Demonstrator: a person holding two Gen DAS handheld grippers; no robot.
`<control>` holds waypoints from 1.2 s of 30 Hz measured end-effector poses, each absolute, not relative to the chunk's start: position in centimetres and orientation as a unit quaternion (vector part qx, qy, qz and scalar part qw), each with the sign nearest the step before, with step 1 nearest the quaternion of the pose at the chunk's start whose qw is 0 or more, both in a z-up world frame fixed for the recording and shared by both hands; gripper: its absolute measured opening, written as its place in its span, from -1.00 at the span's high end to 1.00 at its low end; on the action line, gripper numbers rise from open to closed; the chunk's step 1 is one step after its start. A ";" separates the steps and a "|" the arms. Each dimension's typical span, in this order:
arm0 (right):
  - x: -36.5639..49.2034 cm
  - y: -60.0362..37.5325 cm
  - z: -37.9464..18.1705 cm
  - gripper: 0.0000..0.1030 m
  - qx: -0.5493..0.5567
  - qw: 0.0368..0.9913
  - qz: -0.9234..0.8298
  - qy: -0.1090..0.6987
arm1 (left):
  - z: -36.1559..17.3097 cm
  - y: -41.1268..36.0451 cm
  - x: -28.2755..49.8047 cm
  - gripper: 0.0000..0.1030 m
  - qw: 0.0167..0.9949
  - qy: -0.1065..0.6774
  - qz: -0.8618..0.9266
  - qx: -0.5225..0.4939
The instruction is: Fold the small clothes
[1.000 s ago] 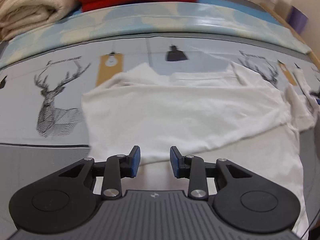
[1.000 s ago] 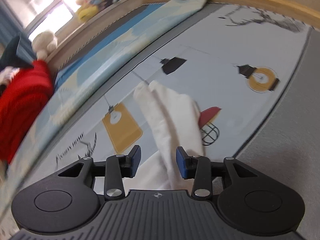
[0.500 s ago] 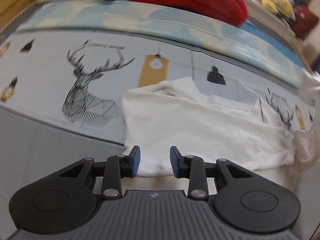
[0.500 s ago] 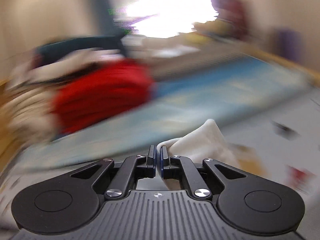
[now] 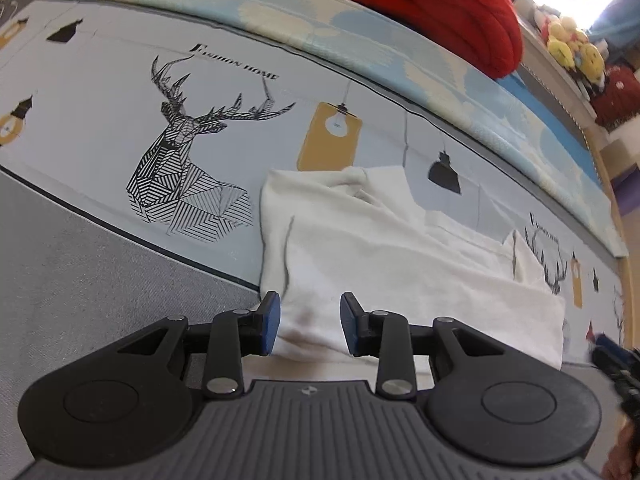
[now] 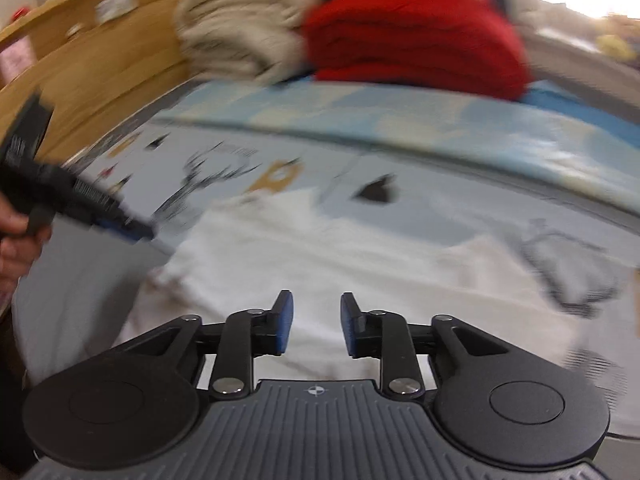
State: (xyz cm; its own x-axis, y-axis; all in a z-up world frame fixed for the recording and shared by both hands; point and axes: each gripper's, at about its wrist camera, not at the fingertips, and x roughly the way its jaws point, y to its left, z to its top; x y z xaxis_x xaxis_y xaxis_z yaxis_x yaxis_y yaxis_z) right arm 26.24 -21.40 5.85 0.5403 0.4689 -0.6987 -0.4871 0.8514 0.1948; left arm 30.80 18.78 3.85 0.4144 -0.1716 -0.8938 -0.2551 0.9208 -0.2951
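White garment [image 5: 400, 264] on printed bedsheet [image 5: 100, 120], red knit [image 5: 420, 0] behind, both jaws apart, right's just reopened, empty

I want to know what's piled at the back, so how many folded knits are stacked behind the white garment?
2: a red knit at the back, and a cream knit to its left in the right wrist view. More may be hidden beyond the frame.

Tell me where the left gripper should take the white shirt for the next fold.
Probably the shirt's left edge, near the corner by the deer print. That edge lies flat and free on the sheet, so the open left gripper could pinch it coming in low from the left.
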 end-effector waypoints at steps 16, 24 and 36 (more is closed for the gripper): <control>27.4 -35.4 -2.3 0.15 0.051 0.850 0.110 0.513 | -1.2 18.2 33.2 0.28 0.788 0.584 0.029 -0.192; 27.6 -32.8 -5.1 0.20 -0.042 0.832 0.113 0.542 | -1.8 17.3 33.6 0.31 0.786 0.593 0.032 -0.170; 26.7 -39.0 -5.6 0.91 0.009 0.794 -0.030 0.607 | -1.2 14.6 33.2 0.93 0.790 0.604 -0.018 -0.099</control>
